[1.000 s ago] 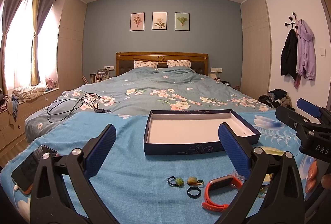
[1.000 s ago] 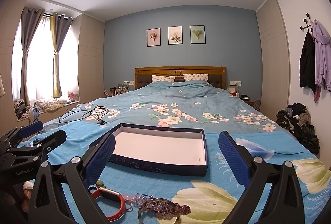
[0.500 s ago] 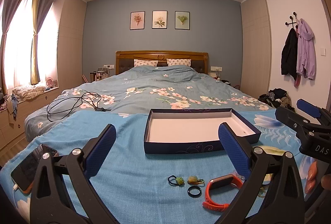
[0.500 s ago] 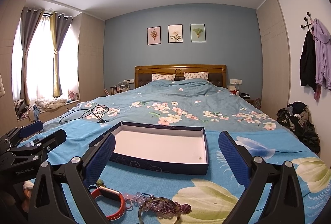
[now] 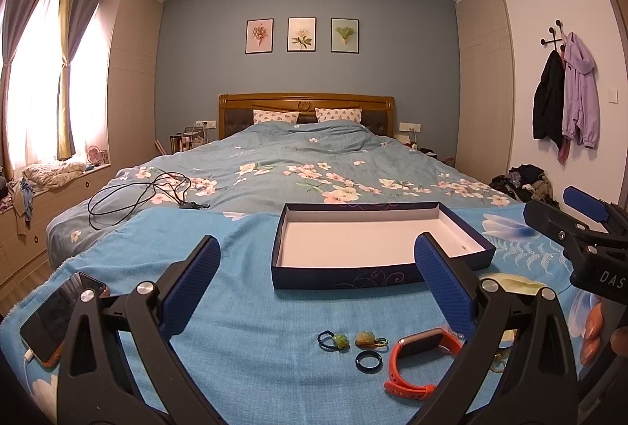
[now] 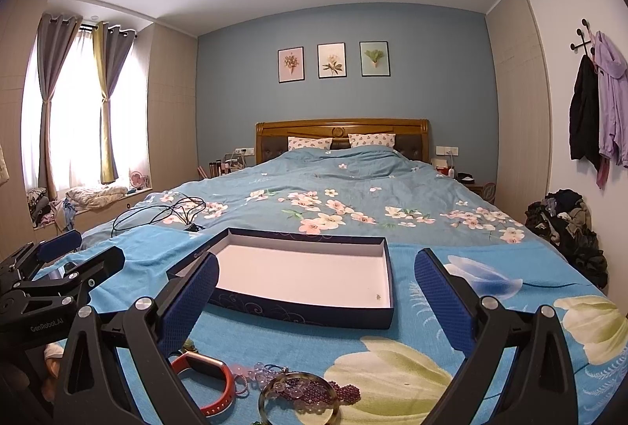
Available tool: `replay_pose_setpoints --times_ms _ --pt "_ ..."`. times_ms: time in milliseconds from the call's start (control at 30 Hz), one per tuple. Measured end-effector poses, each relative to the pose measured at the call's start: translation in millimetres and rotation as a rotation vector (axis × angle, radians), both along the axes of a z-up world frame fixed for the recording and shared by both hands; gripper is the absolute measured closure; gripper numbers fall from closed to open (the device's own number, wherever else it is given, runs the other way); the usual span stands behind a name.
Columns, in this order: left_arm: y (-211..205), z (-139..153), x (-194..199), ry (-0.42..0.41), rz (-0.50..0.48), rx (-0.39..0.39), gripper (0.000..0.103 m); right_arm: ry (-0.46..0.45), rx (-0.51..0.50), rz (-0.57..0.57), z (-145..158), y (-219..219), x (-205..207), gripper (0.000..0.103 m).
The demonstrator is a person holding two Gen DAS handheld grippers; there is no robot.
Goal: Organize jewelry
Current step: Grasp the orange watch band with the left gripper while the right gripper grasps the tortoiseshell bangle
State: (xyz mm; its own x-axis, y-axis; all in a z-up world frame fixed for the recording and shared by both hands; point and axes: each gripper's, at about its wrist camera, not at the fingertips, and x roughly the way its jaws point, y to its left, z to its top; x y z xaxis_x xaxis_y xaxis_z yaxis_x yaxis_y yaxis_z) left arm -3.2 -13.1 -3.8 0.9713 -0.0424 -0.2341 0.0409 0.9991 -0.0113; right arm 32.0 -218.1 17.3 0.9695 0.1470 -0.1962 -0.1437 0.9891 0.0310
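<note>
A shallow dark-blue box (image 5: 353,276) (image 6: 298,311) with a white inside lies open on the blue blanket; a tiny speck lies near its right corner. In front of it lie an orange wristband (image 5: 416,362) (image 6: 208,382), a dark ring (image 5: 368,361), two small green-stone charms (image 5: 333,340) (image 5: 369,338), a metal bangle (image 6: 298,399) and purple beads (image 6: 345,391). My left gripper (image 5: 318,291) hovers open above the small pieces. Beside it my right gripper (image 6: 316,299) is open over the bangle, holding nothing.
A phone (image 5: 59,315) lies at the blanket's left edge. Black cables (image 5: 149,193) are coiled on the floral duvet behind. Clothes are piled on the floor at the right (image 6: 565,228), and coats (image 5: 565,99) hang on the wall.
Both views have tilted slightly upward or back, so the box and jewelry sit a little lower in frame. Nothing was picked up.
</note>
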Motion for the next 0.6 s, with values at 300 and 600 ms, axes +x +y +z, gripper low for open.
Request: replay_pose_setpoints --times_ms 300,600 --pt "0.6 -8.3 14.6 0.122 -0.069 0.049 0.006 0.127 -0.047 0.043 -4.7 -9.6 9.7 0.007" --pt "-12.7 -39.2 39.4 0.379 -0.257 0.085 0.021 0.436 -0.076 0.142 -35.1 -28.8 27.8 0.024"
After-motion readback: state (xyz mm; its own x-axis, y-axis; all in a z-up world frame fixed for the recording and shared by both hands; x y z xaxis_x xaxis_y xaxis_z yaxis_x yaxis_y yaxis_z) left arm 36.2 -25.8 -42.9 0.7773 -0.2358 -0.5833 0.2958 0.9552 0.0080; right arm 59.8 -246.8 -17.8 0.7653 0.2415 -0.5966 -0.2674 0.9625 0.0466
